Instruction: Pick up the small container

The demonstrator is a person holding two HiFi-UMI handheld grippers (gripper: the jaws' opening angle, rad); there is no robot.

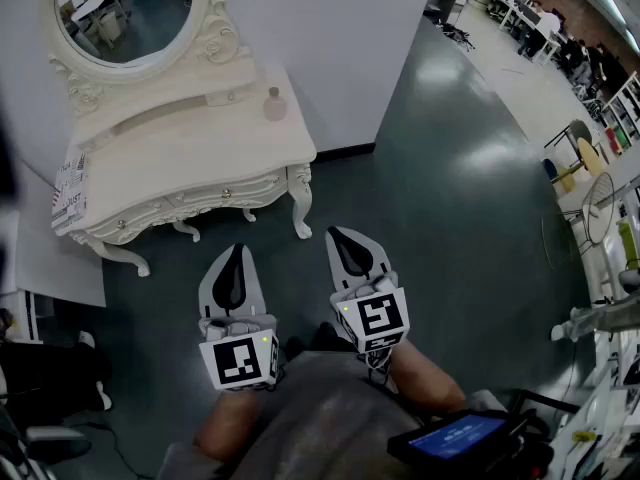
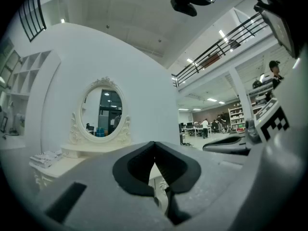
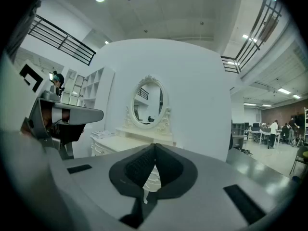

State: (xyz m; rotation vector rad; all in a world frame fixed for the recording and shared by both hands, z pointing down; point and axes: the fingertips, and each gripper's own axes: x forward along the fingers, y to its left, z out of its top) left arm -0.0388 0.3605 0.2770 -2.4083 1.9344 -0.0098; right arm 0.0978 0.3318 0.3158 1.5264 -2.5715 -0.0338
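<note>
The small container (image 1: 274, 105), a pale pink jar with a round lid, stands near the back right of the white dressing table (image 1: 200, 153). Both grippers hang over the dark floor in front of the table, well short of it. My left gripper (image 1: 238, 250) has its jaws together with nothing between them, and my right gripper (image 1: 334, 234) is shut and empty too. In the left gripper view the gripper (image 2: 155, 144) points toward the table and its oval mirror (image 2: 103, 113). The right gripper (image 3: 154, 147) faces the same mirror (image 3: 148, 105). The container does not show in either gripper view.
A folded newspaper (image 1: 70, 193) lies on the table's left end. The oval mirror (image 1: 125, 8) stands against a white wall. A white panel (image 1: 55, 258) lies on the floor at left. Chairs and desks (image 1: 580, 158) stand at right. A tablet (image 1: 455, 438) hangs at the person's waist.
</note>
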